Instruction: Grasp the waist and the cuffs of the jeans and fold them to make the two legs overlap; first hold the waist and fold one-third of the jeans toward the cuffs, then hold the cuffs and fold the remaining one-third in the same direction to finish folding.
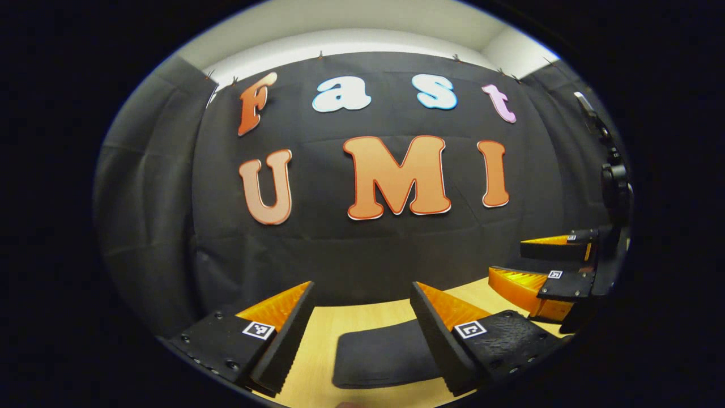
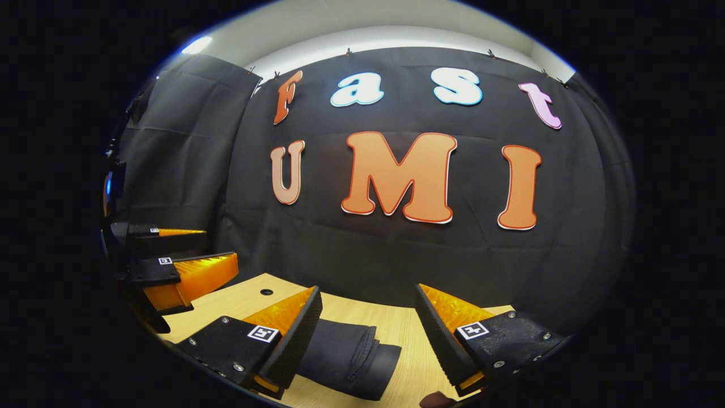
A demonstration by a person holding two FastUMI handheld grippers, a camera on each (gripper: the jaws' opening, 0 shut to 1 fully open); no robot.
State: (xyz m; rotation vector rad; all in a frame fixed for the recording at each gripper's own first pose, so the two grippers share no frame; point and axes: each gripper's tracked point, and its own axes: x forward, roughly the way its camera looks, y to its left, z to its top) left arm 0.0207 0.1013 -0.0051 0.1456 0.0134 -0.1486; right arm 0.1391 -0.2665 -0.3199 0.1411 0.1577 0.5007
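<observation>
Both my grippers, left (image 1: 362,317) and right (image 2: 368,317), hang above the table (image 2: 408,334) with fingers spread wide, gripping nothing. Below them the jeans (image 2: 351,354) lie folded into a dark bundle on the wood.

Both views are dim yet sharp, lit from above; a ceiling light (image 2: 196,45) glares top left in the right gripper view, and straight lines bow toward the edges.
</observation>
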